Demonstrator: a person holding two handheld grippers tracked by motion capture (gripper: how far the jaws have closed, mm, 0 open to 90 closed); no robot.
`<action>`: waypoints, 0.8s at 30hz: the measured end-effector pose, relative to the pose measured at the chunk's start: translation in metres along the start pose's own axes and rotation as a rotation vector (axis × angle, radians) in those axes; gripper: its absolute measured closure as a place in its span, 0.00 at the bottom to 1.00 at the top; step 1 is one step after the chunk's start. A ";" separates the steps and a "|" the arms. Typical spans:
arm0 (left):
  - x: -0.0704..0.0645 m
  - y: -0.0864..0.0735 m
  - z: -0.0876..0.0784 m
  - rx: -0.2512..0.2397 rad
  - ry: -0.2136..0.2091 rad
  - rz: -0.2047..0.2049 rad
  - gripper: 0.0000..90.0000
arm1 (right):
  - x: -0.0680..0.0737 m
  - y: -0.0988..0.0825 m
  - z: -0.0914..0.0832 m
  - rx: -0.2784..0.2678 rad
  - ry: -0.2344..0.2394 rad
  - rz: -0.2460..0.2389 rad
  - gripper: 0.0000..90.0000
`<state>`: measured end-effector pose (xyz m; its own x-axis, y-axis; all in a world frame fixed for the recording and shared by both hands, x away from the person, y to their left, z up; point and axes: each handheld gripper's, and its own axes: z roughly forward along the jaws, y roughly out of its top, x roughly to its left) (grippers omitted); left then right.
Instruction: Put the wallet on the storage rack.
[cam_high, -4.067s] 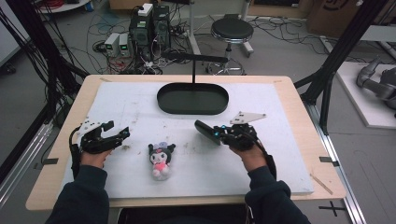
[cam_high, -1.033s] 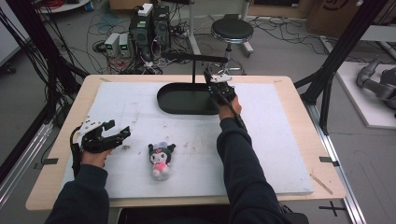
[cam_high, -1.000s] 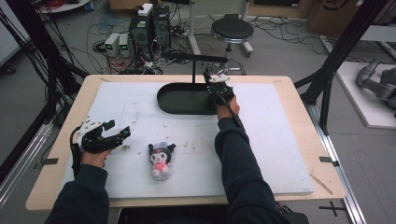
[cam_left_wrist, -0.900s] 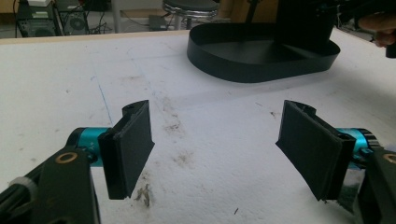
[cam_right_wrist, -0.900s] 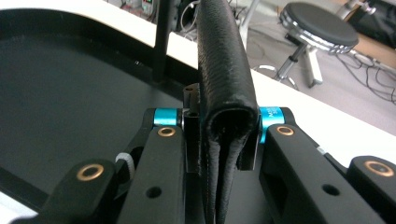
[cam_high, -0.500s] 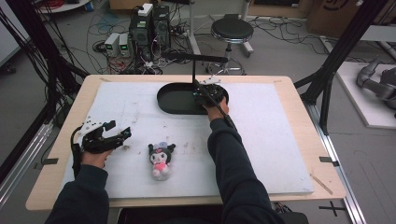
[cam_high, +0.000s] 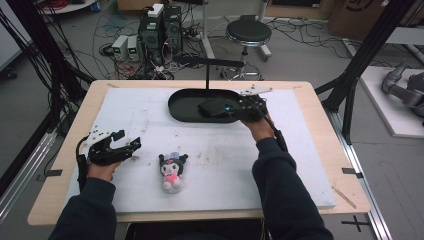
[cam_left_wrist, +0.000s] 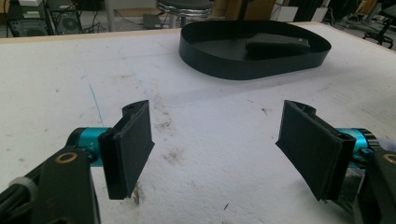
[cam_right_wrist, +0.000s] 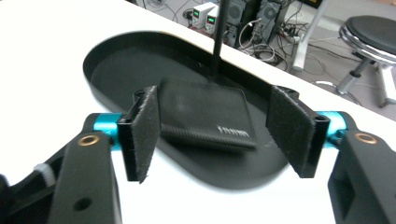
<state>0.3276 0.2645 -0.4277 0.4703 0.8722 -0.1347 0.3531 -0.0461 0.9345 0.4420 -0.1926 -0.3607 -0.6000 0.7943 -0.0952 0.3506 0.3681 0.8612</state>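
High view: right gripper (cam_high: 231, 107) over tray (cam_high: 186, 106), jaws just opened, wallet (cam_right_wrist: 205, 119) released.

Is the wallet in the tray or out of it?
In. The wallet lies flat on the tray floor, inside its rim. The right gripper has just been opening; nothing sits between its pads.

Plush toy (cam_high: 172, 171) lying on white mat (cam_high: 150, 115), wooden table (cam_high: 320, 110) beneath, round stool (cam_high: 248, 33) behind, electronics boxes (cam_high: 160, 25) and cables on floor.
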 end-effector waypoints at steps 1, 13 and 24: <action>0.000 0.000 0.000 -0.001 0.001 -0.003 0.29 | -0.004 -0.008 -0.016 0.015 -0.006 -0.009 0.37; -0.004 0.001 0.003 -0.002 0.006 -0.002 0.29 | -0.020 -0.066 -0.074 -0.008 -0.034 0.046 0.36; -0.005 0.001 0.003 -0.008 0.009 0.001 0.29 | -0.024 -0.086 -0.088 0.015 -0.069 0.003 0.26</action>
<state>0.3282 0.2583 -0.4274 0.4630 0.8766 -0.1312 0.3467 -0.0429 0.9370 0.3634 -0.2857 -0.3886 -0.5485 0.8264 -0.1272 0.3633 0.3725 0.8540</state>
